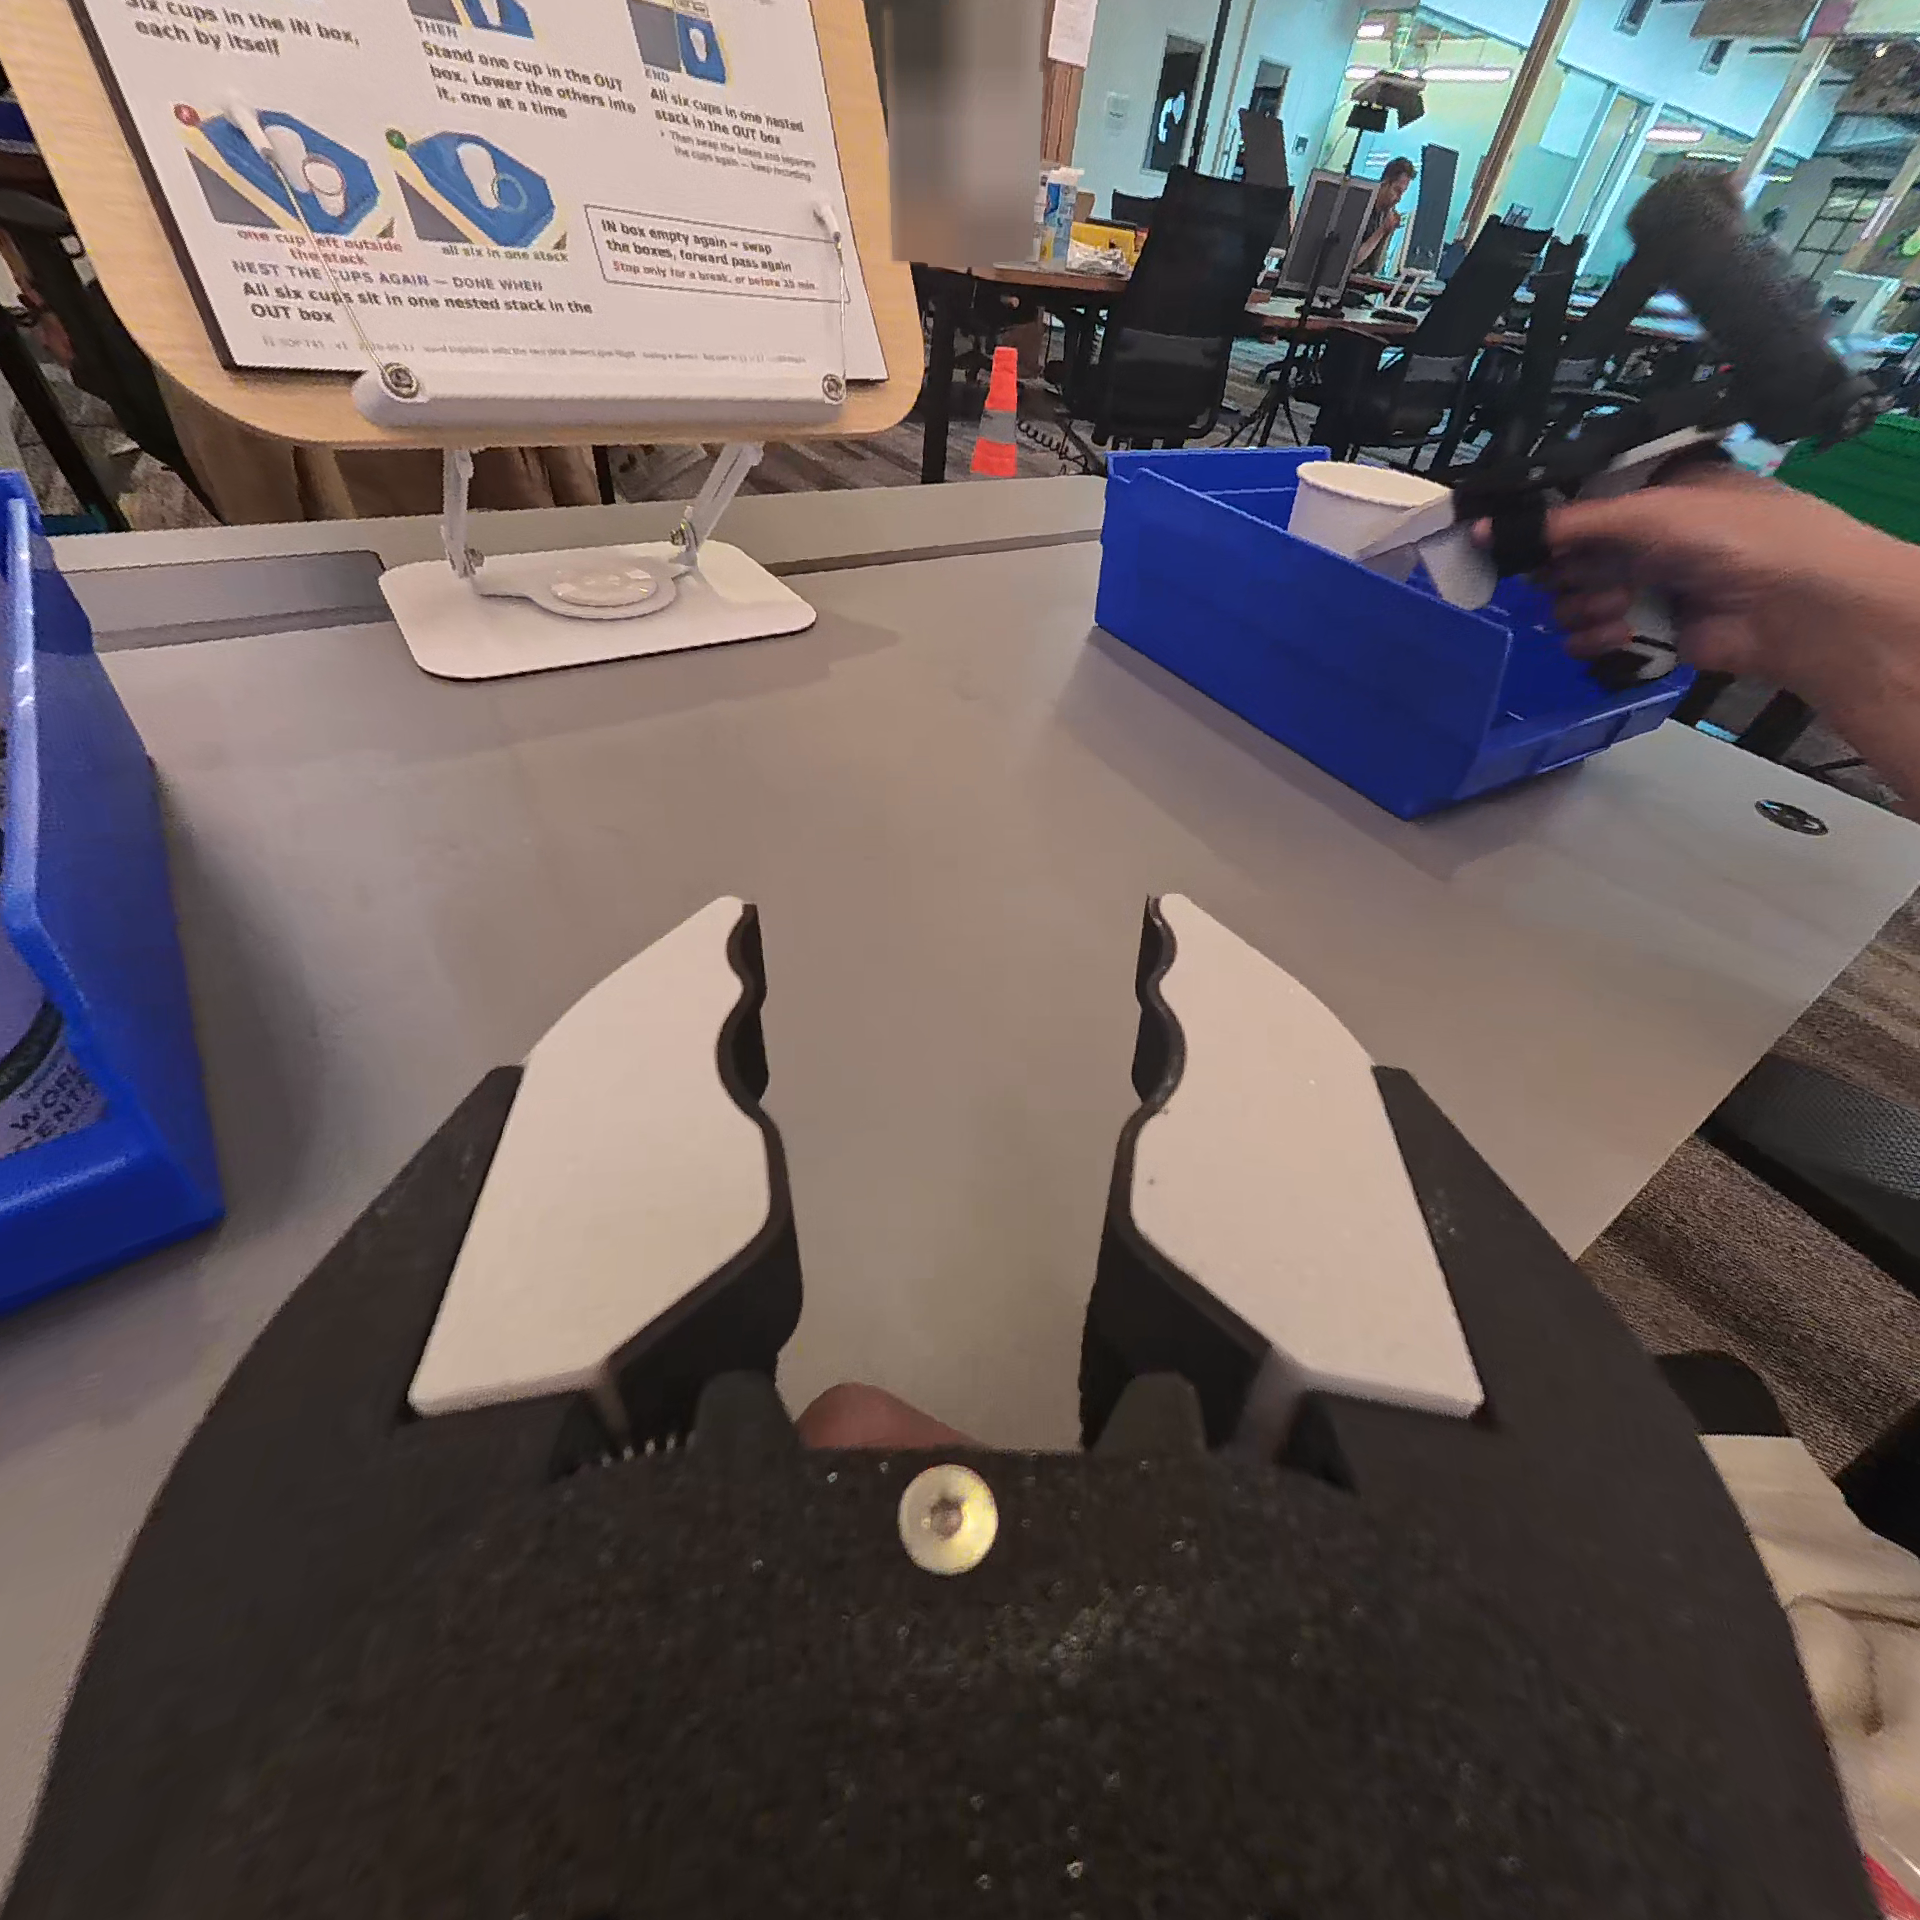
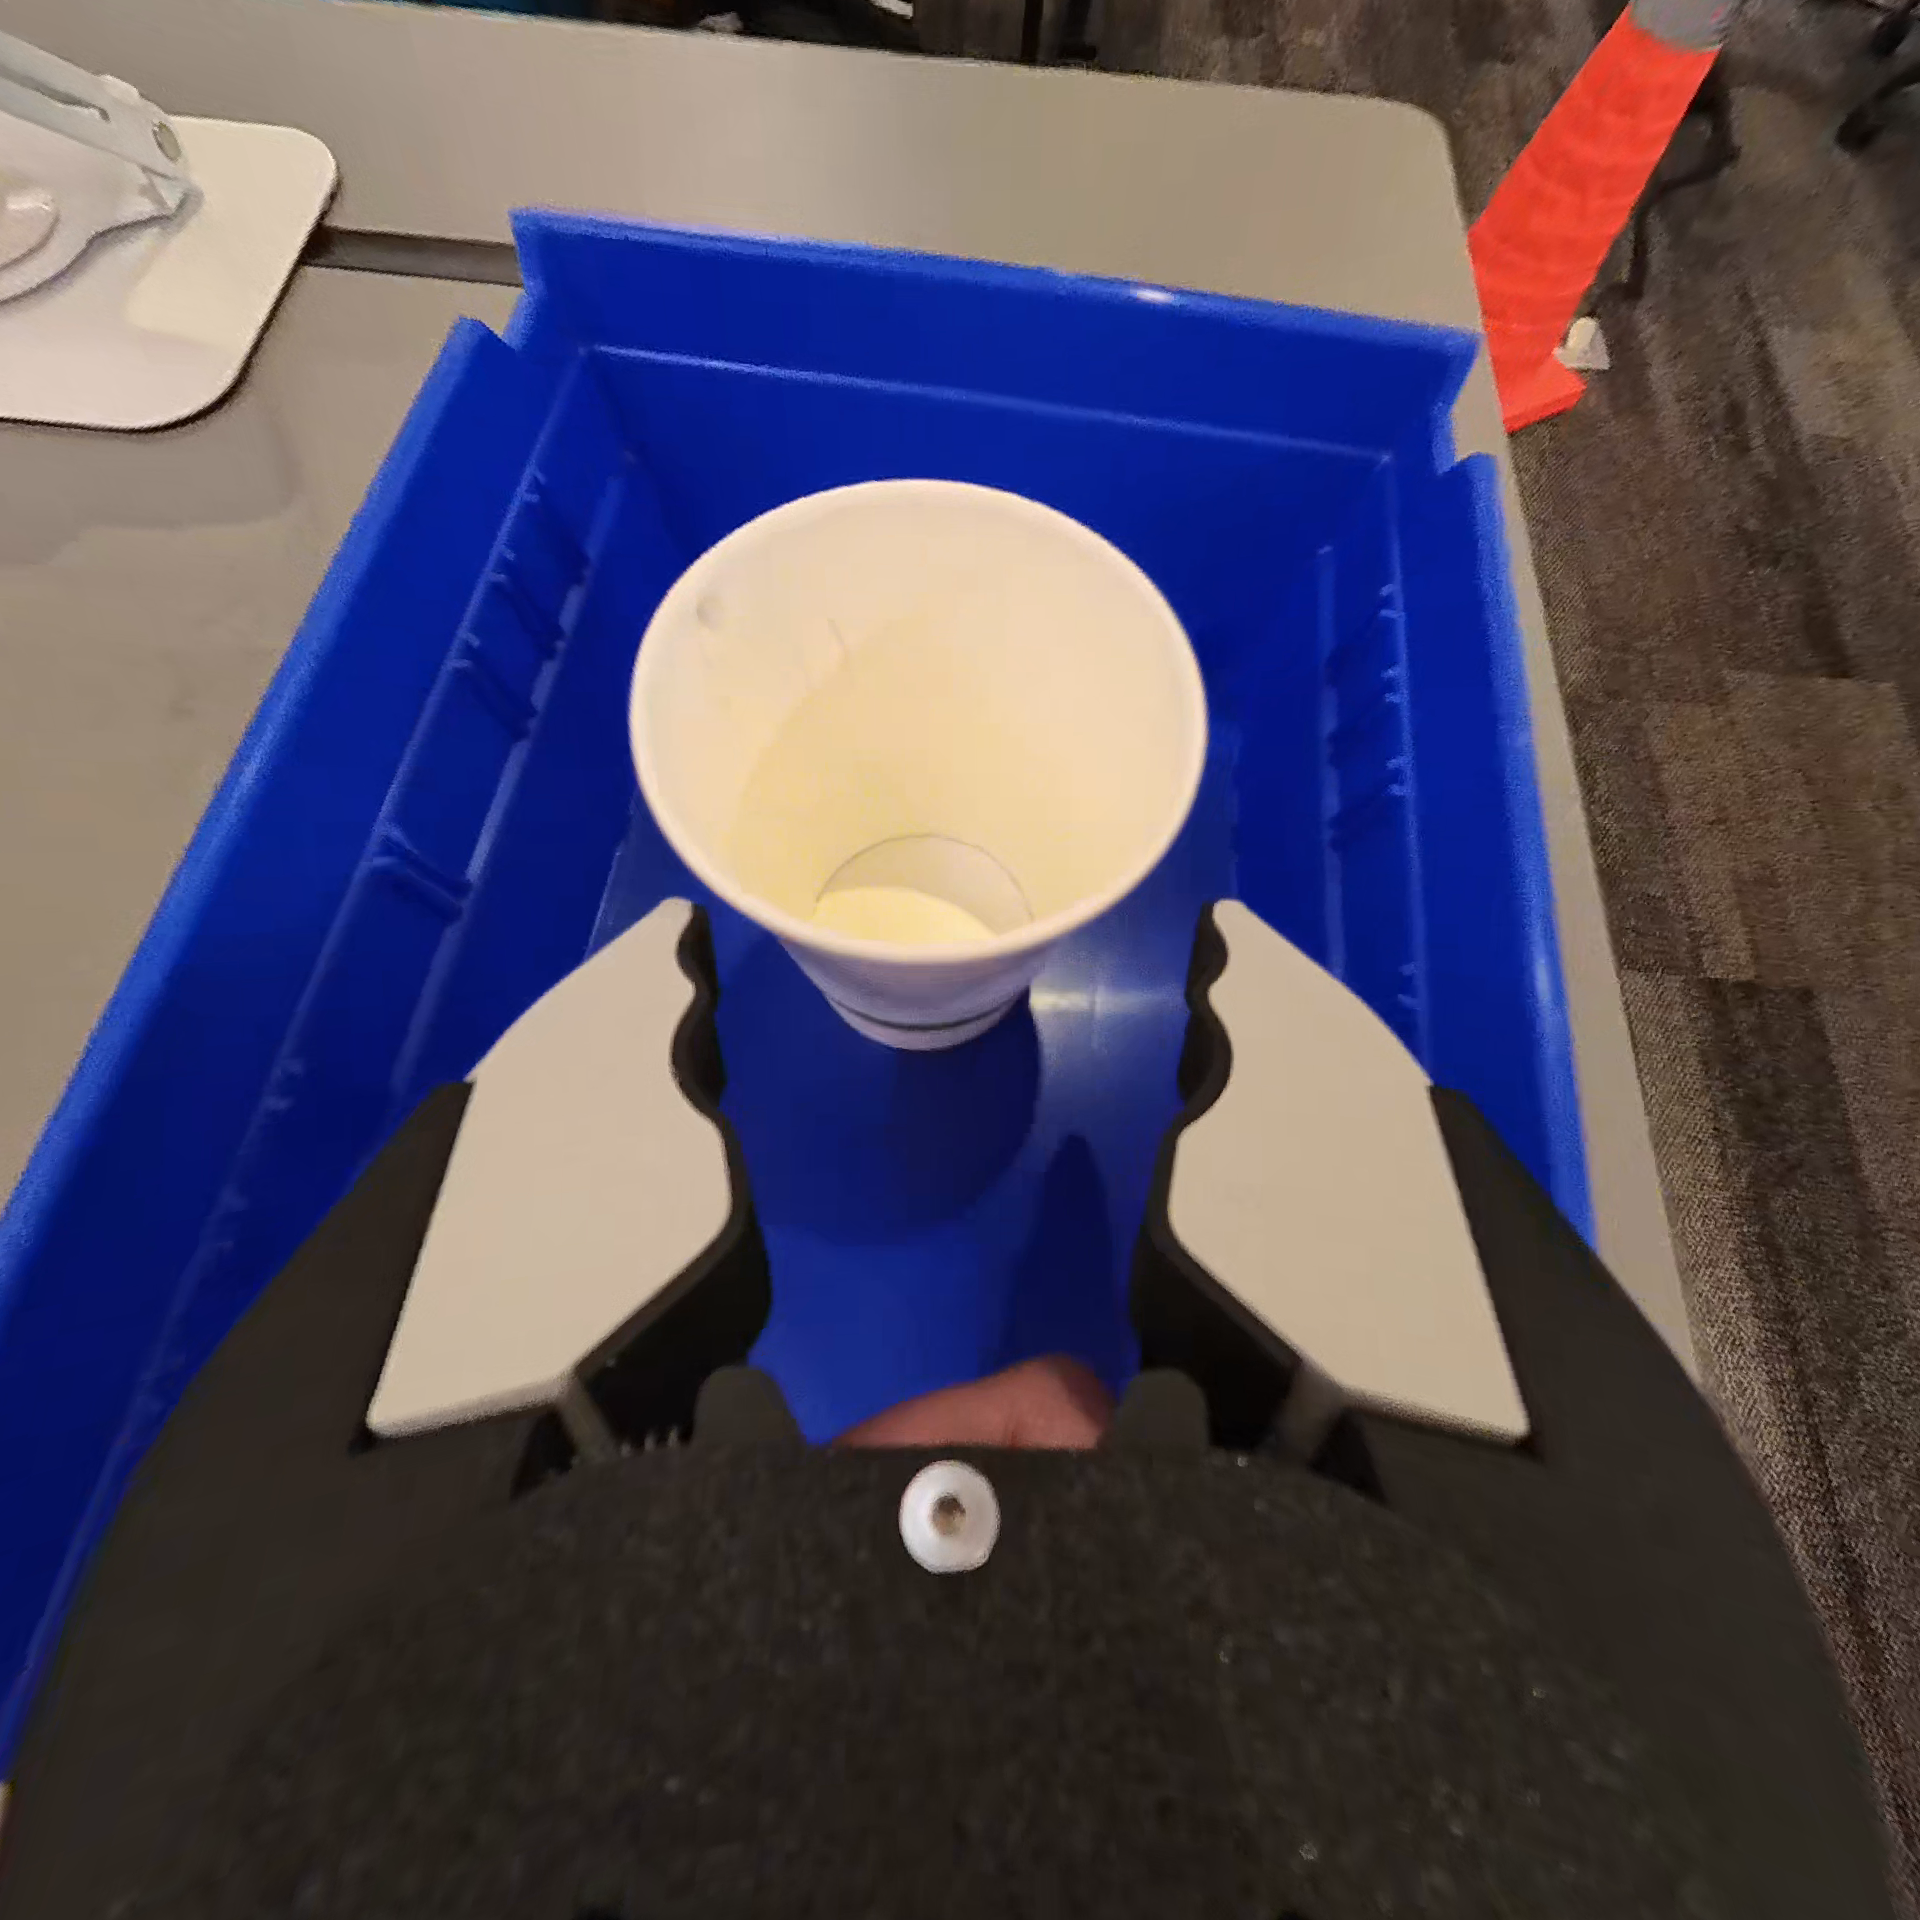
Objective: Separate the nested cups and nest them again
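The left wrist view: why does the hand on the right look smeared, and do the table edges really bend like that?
Left wrist view: the hand and right tool at the bin are motion-blurred; the wide lens bows the table edges. Right wrist view: the cup is fairly sharp, with a glossy highlight on the bin floor.

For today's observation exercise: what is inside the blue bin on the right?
One white paper cup stands upright in the blue bin. The right hand-held gripper hides the bin's near floor.

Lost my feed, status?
Both hand-held grippers open: left over bare table, right at the bin. White cup upright inside. Nothing blocking.
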Motion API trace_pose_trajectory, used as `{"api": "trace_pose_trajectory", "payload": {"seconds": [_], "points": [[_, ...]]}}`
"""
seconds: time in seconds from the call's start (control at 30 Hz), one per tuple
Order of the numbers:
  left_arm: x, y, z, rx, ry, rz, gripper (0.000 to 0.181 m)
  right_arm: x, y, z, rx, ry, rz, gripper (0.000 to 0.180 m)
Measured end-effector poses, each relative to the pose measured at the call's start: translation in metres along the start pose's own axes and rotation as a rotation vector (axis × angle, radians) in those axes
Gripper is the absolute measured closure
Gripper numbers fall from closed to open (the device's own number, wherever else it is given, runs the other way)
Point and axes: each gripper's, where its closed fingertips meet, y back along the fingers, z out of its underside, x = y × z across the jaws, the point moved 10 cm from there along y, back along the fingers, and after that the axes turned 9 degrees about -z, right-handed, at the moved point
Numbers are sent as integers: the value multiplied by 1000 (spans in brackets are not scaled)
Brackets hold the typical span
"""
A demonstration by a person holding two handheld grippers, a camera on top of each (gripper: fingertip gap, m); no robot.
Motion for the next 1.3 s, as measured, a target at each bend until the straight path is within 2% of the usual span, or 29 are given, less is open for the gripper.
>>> {"api": "trace_pose_trajectory", "payload": {"seconds": [0.07,0.13,0.23,0.37,0.47,0.63,0.7,0.87,1.03,1.3], "points": [[-2,1,-1,2,-9,-19,112,-7,23,1,49,16,14,93],[-7,3,-2,0,-15,-57,112,-29,58,5,210,26,6,98],[-17,6,-3,-28,16,-125,109,-93,100,34,408,46,-246,103],[-31,14,1,-36,1,-226,108,-181,93,99,359,130,-535,100],[-45,27,2,-35,-7,-303,108,-212,82,124,298,211,-611,100],[-100,40,-11,-53,-8,-498,104,-222,73,130,232,209,-675,102],[-132,31,-15,-89,-20,-575,99,-220,74,130,241,200,-690,104],[-187,-12,-13,-204,-20,-589,92,-219,75,129,231,178,-727,105],[-193,-43,-16,-243,-6,-518,90,-223,74,131,213,202,-726,106],[-199,-66,-17,-218,-4,-571,88,-224,73,132,197,194,-743,108]]}}
